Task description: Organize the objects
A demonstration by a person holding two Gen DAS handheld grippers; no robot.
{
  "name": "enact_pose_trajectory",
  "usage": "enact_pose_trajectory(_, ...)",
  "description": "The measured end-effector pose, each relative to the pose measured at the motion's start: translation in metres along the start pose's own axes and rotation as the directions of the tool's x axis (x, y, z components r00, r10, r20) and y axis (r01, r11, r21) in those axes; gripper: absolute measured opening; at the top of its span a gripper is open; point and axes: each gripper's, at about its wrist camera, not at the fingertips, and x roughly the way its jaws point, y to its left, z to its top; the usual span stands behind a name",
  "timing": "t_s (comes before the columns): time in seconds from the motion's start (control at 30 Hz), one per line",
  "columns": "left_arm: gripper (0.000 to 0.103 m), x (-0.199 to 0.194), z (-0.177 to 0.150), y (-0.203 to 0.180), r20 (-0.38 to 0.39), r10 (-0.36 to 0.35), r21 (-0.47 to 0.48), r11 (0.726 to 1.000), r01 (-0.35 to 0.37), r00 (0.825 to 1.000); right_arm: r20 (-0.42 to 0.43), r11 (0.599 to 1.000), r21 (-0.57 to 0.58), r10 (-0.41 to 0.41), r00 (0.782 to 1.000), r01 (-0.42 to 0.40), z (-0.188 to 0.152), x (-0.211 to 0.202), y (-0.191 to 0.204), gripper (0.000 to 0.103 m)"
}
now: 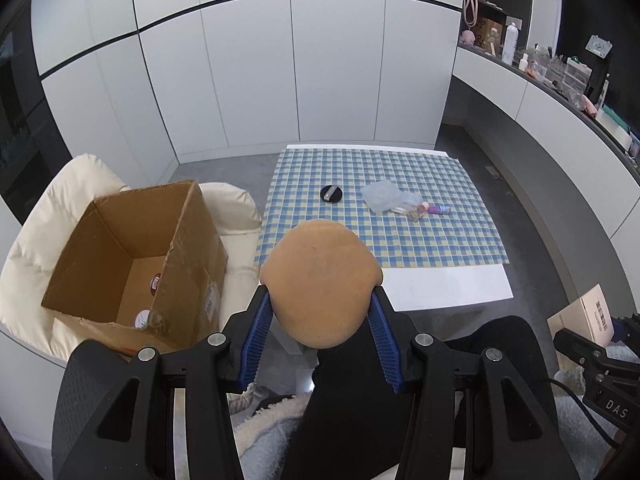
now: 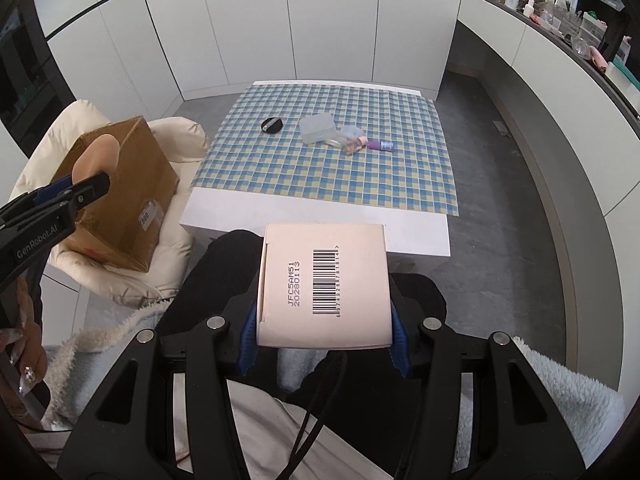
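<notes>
My left gripper (image 1: 320, 312) is shut on a tan makeup sponge (image 1: 320, 280), held in the air to the right of an open cardboard box (image 1: 132, 256); the sponge also shows in the right wrist view (image 2: 98, 156). The box holds two small items at its bottom. My right gripper (image 2: 324, 340) is shut on a pale pink carton (image 2: 324, 284) with a barcode, held above the person's lap. On the checked cloth (image 1: 380, 200) lie a black round compact (image 1: 331, 193), a clear plastic case (image 1: 380, 196) and small bottles (image 1: 428, 210).
The cardboard box sits on a cream cushioned chair (image 1: 36, 240) left of the low white table (image 1: 448, 288). White cabinets stand behind. A cluttered counter (image 1: 560, 80) runs along the right. Another carton (image 1: 588, 316) sits on the floor at right.
</notes>
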Motion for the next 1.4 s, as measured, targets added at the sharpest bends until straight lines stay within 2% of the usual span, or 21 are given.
enact_pose_trajectory(0.37, 0.049, -0.007, -0.008, -0.007, 0.006, -0.029, 0.017, 0.999, 0.029, 1.0, -0.028, 1.0, 0.007, 0.017, 0.999, -0.017, -0.027, -0.003, -0.004, 0.054)
enact_pose_trajectory(0.67, 0.049, -0.005, -0.007, -0.003, -0.005, -0.036, 0.004, 0.999, 0.036, 0.999, -0.029, 0.999, 0.027, 0.019, 0.999, -0.018, -0.029, -0.002, -0.008, 0.054)
enact_pose_trajectory(0.9, 0.049, -0.003, -0.01, 0.005, -0.018, -0.03, -0.022, 0.999, 0.03, 0.999, -0.033, 1.0, 0.001, 0.019, 0.999, -0.019, -0.025, 0.001, -0.001, 0.054)
enact_pose_trajectory(1.4, 0.049, -0.012, -0.025, 0.056, -0.029, 0.07, -0.13, 0.989, -0.073, 0.997, -0.042, 0.988, -0.13, 0.08, 0.996, -0.085, -0.01, 0.015, 0.047, 0.054)
